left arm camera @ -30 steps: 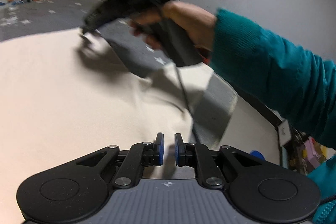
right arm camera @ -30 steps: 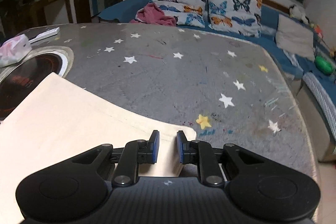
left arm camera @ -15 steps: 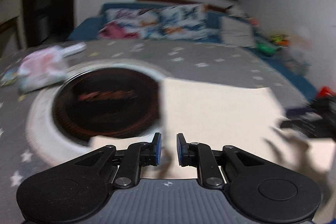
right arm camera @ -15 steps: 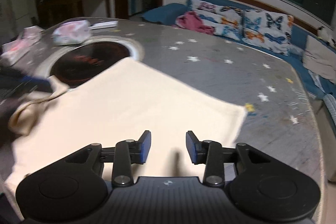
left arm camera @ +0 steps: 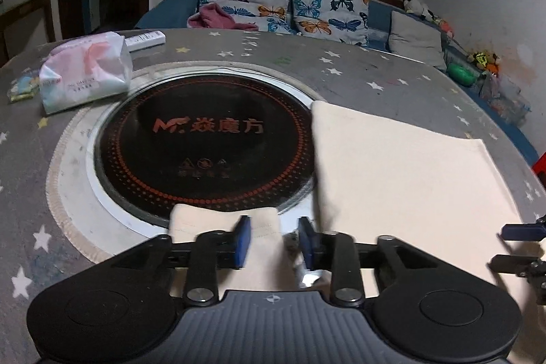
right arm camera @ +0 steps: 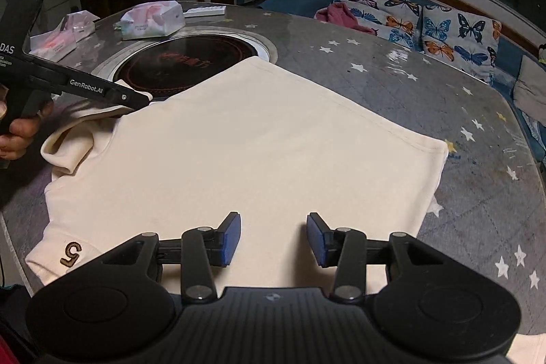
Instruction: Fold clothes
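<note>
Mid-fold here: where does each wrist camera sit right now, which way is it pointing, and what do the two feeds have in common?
Left wrist: sits behind the left gripper, low over the table's near edge, facing the black cooktop and sofa; open fingers straddle a cream sleeve.
Right wrist: behind the right gripper, open above the cream shirt, facing across the table; the person's left hand shows.
Shared: shirt, cooktop, tissue pack, butterfly cushions.
</note>
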A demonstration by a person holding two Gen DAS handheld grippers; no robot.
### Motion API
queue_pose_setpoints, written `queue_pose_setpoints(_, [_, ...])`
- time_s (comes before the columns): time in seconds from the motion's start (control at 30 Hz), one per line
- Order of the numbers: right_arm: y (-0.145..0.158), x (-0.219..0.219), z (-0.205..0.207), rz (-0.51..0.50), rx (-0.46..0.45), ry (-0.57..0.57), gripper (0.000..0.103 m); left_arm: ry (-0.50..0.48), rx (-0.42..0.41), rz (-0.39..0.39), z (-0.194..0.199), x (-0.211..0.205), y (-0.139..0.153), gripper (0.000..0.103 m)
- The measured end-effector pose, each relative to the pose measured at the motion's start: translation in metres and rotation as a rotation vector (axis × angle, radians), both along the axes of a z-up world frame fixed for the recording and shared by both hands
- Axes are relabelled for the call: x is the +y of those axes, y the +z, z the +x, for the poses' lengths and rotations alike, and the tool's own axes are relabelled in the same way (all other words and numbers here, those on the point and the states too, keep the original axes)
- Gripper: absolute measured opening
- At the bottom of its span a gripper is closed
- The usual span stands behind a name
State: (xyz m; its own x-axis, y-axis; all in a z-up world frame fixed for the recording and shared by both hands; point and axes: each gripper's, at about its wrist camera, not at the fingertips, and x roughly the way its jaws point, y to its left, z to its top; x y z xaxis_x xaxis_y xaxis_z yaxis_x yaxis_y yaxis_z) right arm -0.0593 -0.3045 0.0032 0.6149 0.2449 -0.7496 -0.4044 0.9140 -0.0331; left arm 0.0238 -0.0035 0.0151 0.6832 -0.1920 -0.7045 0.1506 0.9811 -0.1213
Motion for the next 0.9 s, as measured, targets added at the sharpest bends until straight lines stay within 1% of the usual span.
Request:
queue_pose_setpoints(0.03, [-0.001,0.0,0.0,-0.001,0.002,-0.001,0.044,0.0,-0.012,0.018,-0.001,0.001,-0.001,0.014])
queue_pose_setpoints(0.07, [-0.003,0.0,0.0,-0.002,0.004,-0.003,0.046,0.001,-0.019,0.018,-0.002,0.003,-0.002,0.007])
queue_pose_setpoints(0.1, [-0.003,0.0,0.0,-0.002,0.004,-0.006,0.047,0.012,-0.02,0.008,-0.003,0.007,-0.001,0.005])
queue_pose_setpoints(0.17, [-0.004,-0.001,0.0,0.0,0.004,-0.012,0.047,0.049,-0.038,-0.015,-0.008,0.019,0.002,0.004])
queue_pose_setpoints(0.27, [-0.004,-0.002,0.0,0.002,0.007,-0.022,0.049,0.11,-0.102,-0.061,-0.022,0.043,0.015,0.004])
queue_pose_setpoints(0.37, [-0.004,-0.001,-0.001,-0.005,0.005,-0.029,0.051,0.176,-0.183,-0.118,-0.043,0.073,0.031,0.004])
queue_pose_setpoints(0.47, [-0.004,0.0,-0.002,-0.013,0.001,-0.033,0.051,0.219,-0.281,-0.183,-0.068,0.103,0.044,0.004])
queue_pose_setpoints(0.57, [-0.004,0.001,-0.005,-0.023,-0.003,-0.032,0.052,0.239,-0.36,-0.241,-0.094,0.13,0.045,0.004])
queue_pose_setpoints(0.63, [-0.003,0.002,-0.005,-0.03,-0.002,-0.03,0.052,0.248,-0.385,-0.256,-0.109,0.144,0.042,0.004])
queue_pose_setpoints(0.73, [-0.002,0.003,-0.006,-0.044,0.0,-0.023,0.052,0.301,-0.357,-0.211,-0.117,0.159,0.031,0.004])
queue_pose_setpoints(0.77, [-0.002,0.003,-0.006,-0.05,0.001,-0.02,0.052,0.317,-0.333,-0.189,-0.116,0.163,0.026,0.004])
queue_pose_setpoints(0.83, [-0.001,0.005,-0.006,-0.061,0.003,-0.014,0.052,0.319,-0.312,-0.14,-0.116,0.165,0.019,0.004])
queue_pose_setpoints(0.9, [0.0,0.006,-0.007,-0.07,0.006,-0.01,0.052,0.311,-0.305,-0.067,-0.117,0.161,0.016,0.004])
